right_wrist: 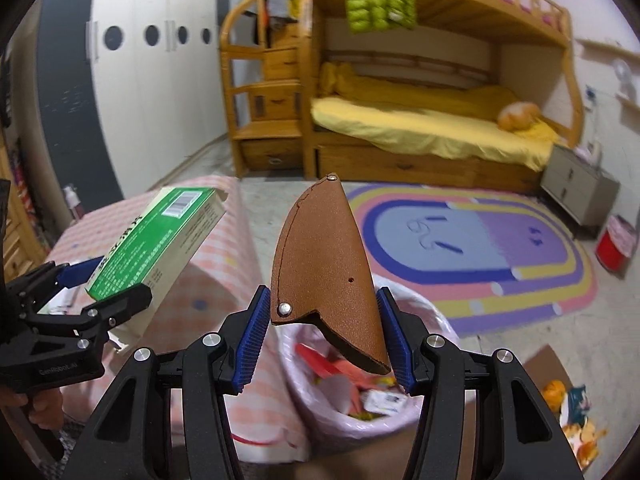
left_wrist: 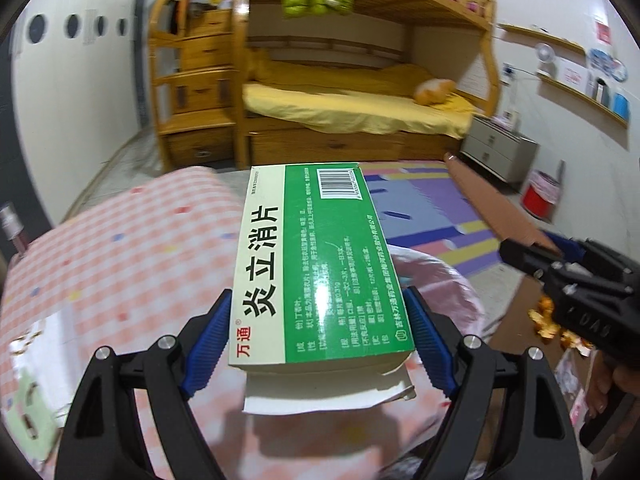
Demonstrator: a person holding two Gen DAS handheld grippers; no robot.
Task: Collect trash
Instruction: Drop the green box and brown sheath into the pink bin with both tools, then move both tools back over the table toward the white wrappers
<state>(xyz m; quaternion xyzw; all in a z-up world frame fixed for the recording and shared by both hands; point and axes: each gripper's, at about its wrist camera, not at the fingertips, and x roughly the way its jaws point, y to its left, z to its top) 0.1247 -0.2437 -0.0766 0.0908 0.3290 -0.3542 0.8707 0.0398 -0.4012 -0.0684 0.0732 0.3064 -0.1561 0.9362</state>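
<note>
My left gripper (left_wrist: 320, 344) is shut on a green and white medicine box (left_wrist: 316, 264), held level above a table with a pink checked cloth (left_wrist: 120, 264); the box also shows in the right wrist view (right_wrist: 156, 244). My right gripper (right_wrist: 324, 332) is shut on a brown leather sheath (right_wrist: 320, 264), pointed end up, held over a pink trash bag (right_wrist: 360, 404) that holds several pieces of litter. The sheath (left_wrist: 492, 208) and right gripper (left_wrist: 532, 256) also show at the right of the left wrist view.
A wooden bunk bed (right_wrist: 432, 120) with yellow bedding stands at the back. A coloured rug (right_wrist: 472, 248) covers the floor. A red bin (right_wrist: 616, 244) and grey nightstand (right_wrist: 580, 188) stand at right. Orange peel and wrappers (right_wrist: 576, 412) lie on cardboard at lower right.
</note>
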